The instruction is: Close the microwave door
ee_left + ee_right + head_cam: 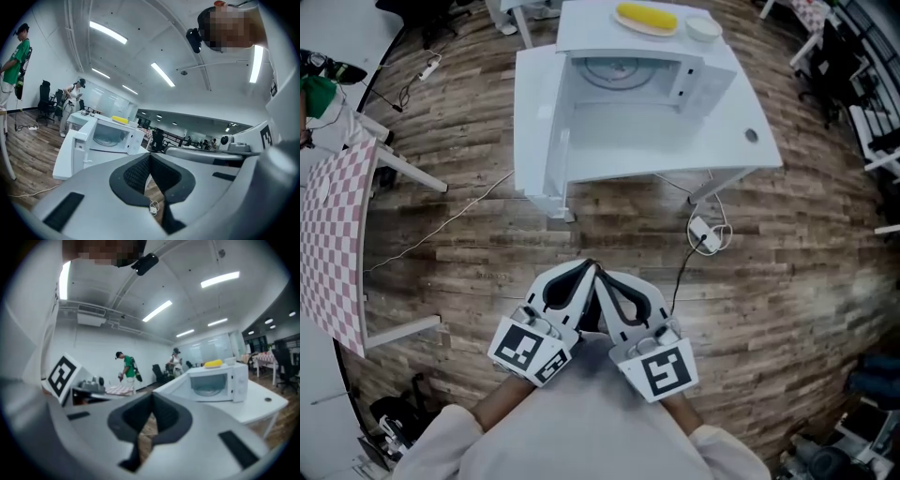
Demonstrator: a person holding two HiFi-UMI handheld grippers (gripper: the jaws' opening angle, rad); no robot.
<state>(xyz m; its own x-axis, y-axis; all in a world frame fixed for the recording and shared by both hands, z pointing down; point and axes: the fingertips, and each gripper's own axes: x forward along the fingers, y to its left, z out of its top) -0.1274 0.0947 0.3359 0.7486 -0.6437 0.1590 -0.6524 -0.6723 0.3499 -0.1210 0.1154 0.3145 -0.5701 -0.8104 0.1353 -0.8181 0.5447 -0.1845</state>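
Microwave (pixel 630 77): on bench (pixel 741 141), door (pixel 539 127) swung wide open. L hand-held gripper (pixel 586 272) & R hand-held gripper (pixel 604 277): clenched, empty, well apart from it. Task not begun; approach & closing push left.

Open-plan office or lab: strip lights (pixel 108 33) overhead, office chairs (pixel 47 101) and white tables (pixel 741 141) beyond the fingers (pixel 136 174), wood floor (pixel 487 234) below.

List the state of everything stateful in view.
microwave door: open, swung wide to the left
microwave cavity: empty except for the turntable
left gripper: shut, empty
right gripper: shut, empty
corn: lying on plate atop the microwave
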